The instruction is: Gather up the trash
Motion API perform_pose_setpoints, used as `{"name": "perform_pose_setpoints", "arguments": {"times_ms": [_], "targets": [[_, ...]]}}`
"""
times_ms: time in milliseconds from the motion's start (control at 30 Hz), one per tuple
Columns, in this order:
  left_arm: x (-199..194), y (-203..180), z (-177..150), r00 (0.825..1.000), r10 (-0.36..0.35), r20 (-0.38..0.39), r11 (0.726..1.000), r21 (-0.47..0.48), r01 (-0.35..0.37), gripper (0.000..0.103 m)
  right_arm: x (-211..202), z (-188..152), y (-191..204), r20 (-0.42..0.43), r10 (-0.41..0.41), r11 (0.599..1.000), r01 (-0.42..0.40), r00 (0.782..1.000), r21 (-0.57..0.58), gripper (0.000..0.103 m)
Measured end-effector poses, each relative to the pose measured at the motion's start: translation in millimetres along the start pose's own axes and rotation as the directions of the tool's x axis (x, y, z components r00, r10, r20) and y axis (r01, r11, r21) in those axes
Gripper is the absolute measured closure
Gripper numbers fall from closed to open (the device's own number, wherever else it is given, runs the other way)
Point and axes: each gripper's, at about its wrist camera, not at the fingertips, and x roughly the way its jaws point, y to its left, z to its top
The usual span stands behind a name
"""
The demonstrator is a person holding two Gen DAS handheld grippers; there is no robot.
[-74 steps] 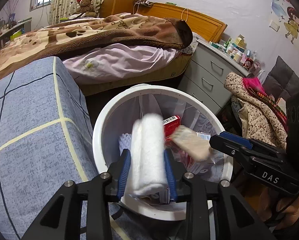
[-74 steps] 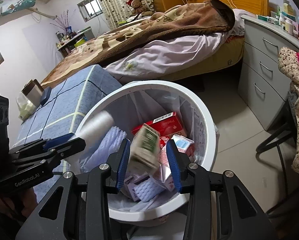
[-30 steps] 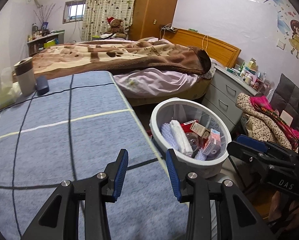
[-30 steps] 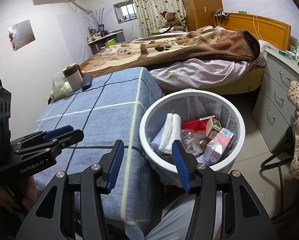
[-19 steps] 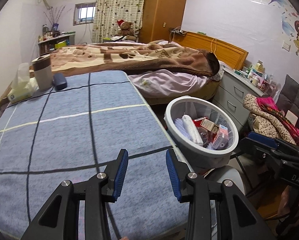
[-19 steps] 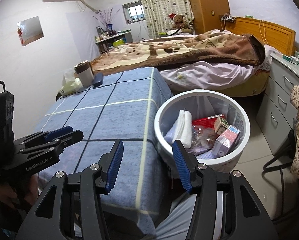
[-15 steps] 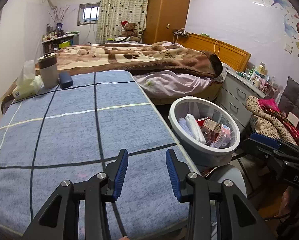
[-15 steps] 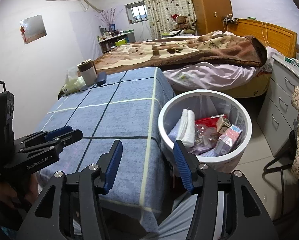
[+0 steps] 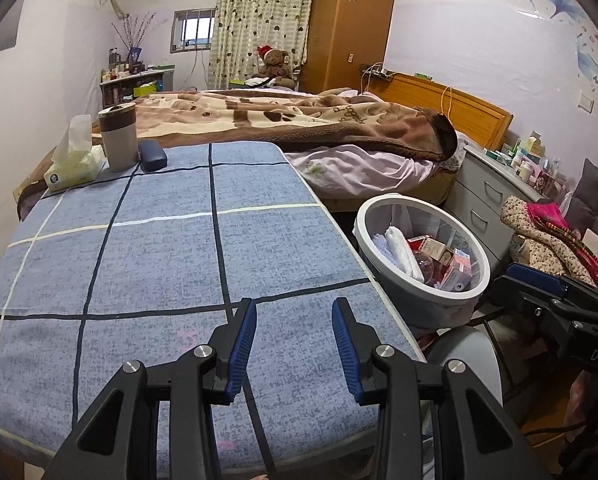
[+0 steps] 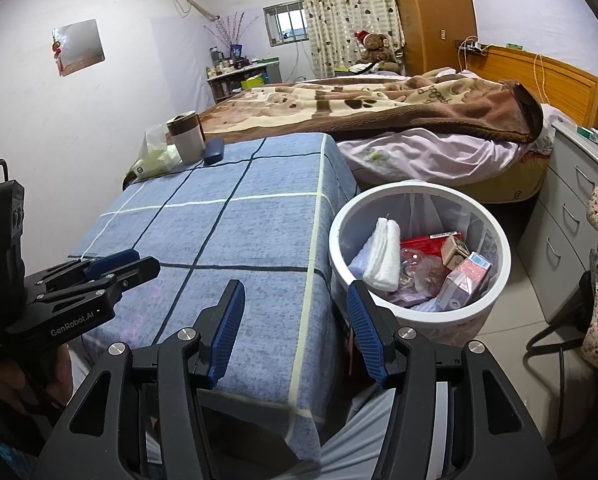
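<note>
Left wrist view: I am holding both left tongs (image 9: pixel 294 339) and right tongs (image 10: pixel 295 330) wide and empty over the bench (image 9: pixel 159 248), trash lying in the bin (image 9: pixel 415 304), apparently finishing.

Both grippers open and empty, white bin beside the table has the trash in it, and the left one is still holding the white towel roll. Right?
Not quite. The left gripper holds nothing: in the left wrist view its jaws stand open over the blue checked tablecloth. The white towel roll lies in the white bin, seen in the right wrist view. The right gripper is open and empty, as you said.
</note>
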Motion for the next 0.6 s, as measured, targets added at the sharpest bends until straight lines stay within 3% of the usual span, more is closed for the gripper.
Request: {"name": "perform_pose_setpoints", "arguments": {"times_ms": [600], "targets": [[0.1, -1.2, 2.6, 1.000, 0.005, 0.007, 1.000, 0.001, -0.005, 0.064, 3.3, 0.3, 4.2, -0.012, 0.005, 1.000, -0.005, 1.000, -0.010, 0.048]]}}
